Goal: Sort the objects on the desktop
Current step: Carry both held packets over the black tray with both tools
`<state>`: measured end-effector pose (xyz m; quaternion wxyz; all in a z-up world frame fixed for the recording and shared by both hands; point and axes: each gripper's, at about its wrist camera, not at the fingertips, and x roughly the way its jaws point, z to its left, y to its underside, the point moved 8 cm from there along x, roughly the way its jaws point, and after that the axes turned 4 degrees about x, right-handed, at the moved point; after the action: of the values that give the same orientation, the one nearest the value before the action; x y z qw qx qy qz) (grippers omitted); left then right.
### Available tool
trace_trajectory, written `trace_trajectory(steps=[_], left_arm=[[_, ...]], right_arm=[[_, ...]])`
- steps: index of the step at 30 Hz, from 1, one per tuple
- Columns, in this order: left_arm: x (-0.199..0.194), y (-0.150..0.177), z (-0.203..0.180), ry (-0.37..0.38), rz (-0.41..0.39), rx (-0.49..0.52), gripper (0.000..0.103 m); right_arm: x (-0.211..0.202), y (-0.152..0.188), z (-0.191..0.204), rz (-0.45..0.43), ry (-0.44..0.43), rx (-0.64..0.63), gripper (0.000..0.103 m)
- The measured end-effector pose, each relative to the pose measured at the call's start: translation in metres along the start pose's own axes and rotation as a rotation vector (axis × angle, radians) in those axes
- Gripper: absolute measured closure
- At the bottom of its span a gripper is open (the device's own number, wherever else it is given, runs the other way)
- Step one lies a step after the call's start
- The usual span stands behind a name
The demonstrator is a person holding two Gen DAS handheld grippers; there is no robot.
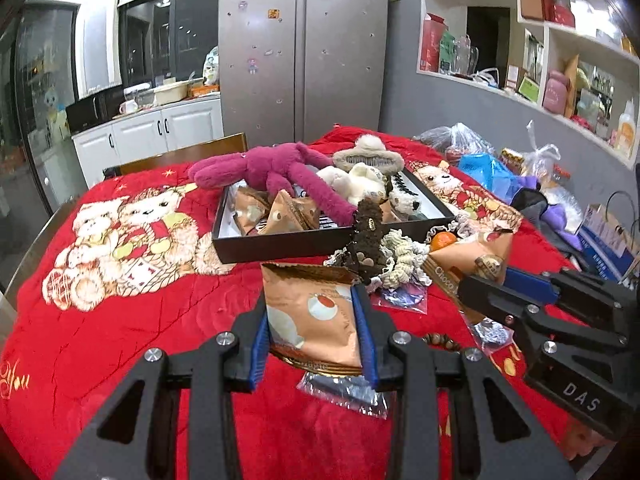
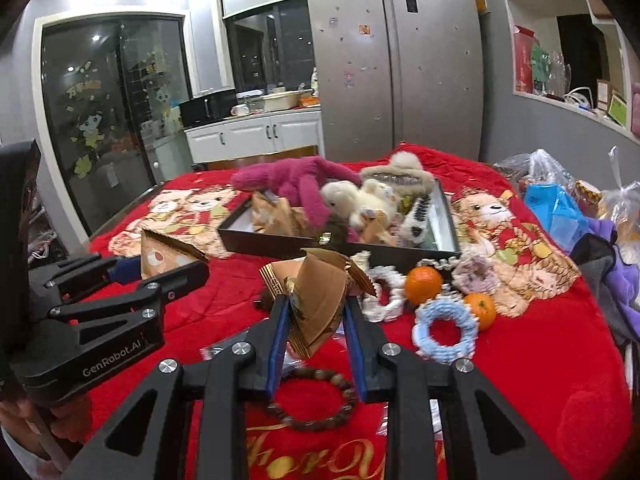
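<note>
Snack packets (image 1: 316, 320) (image 2: 316, 304) in both tongs, w/ box rim (image 1: 280, 240) just ahead.

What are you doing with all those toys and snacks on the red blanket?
A person is tidying the table with a gripper in each hand. The left gripper is clamped on one orange snack packet, and the right gripper is clamped on another snack packet. Ahead sits a black tray already holding similar packets and plush toys, including a pink plush. Two oranges, scrunchies and a bead bracelet lie on the red blanket.
</note>
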<state>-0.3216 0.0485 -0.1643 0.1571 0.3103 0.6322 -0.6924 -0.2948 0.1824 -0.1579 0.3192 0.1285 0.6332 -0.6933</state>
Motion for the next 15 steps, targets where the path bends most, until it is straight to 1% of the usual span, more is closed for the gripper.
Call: trace_trajectory(steps=[2,5,7,8,11,15], left_arm=[[-0.006,0.0,0.007,-0.016,-0.004,-0.014,0.065],[-0.014,0.002,0.015,-0.009,-0.004,-0.035,0.065],[-0.017,0.002,0.018,-0.016,-0.005,-0.039,0.065],[-0.018,0.002,0.02,-0.018,-0.004,-0.039,0.065],[-0.02,0.001,0.023,0.009,0.001,-0.058,0.065],[-0.015,-0.004,0.026,-0.001,0.011,-0.053,0.065]], right_arm=[[-0.005,-0.001,0.009,-0.005,-0.042,0.013,0.076],[-0.013,-0.003,0.019,-0.019,-0.037,-0.006,0.076],[-0.016,-0.005,0.023,-0.024,-0.052,0.0,0.076],[-0.017,-0.005,0.024,-0.026,-0.05,-0.001,0.076],[-0.017,-0.007,0.025,-0.025,-0.036,0.001,0.076],[-0.014,-0.009,0.023,-0.022,-0.028,0.008,0.076]])
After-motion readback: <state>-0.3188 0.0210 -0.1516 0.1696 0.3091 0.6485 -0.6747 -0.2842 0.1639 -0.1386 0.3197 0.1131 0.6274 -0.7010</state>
